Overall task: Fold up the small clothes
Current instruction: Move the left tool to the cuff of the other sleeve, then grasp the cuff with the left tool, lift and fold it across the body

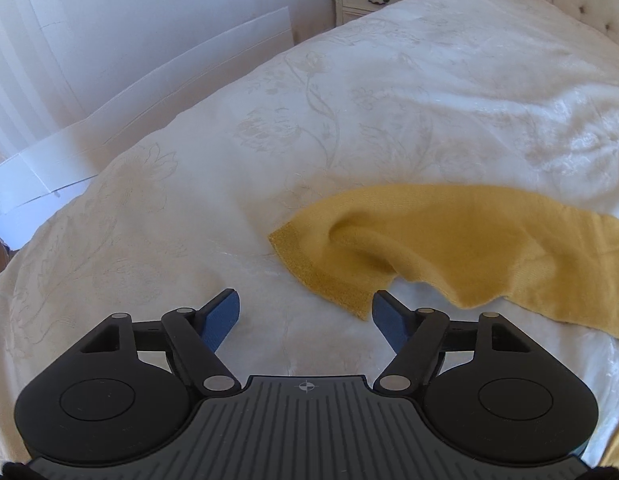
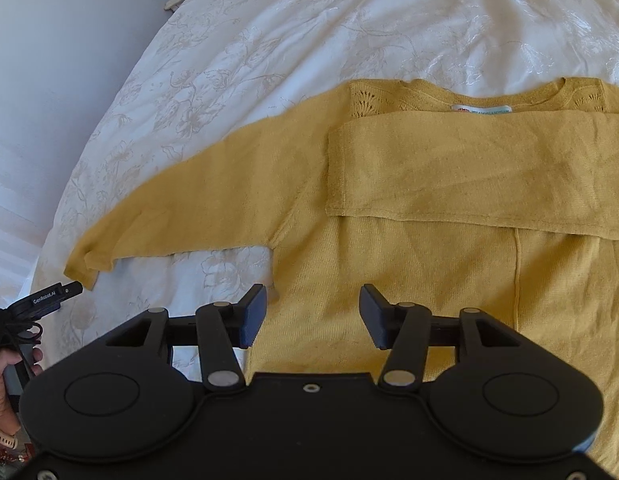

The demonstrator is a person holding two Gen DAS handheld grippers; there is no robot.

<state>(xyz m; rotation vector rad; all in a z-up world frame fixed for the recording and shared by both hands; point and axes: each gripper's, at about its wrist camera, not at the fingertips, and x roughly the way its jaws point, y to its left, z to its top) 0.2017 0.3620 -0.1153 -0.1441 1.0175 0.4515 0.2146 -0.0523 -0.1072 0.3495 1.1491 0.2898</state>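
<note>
Now, with the mustard-yellow knitted sweater spread on the white floral bedspread, the released left gripper should pinch the cuff at one o'clock, while the released right gripper hovers over the hem.

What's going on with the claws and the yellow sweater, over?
Both claws open, empty: left claw by the cuff, right claw over the sweater. One sleeve folded across. Nothing in the way.

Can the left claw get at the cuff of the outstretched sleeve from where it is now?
Probably yes. The left claw is open and empty, low over the bedspread, and the sleeve cuff lies flat just ahead of its right finger. Nothing lies between; a short move toward the cuff should do.
</note>
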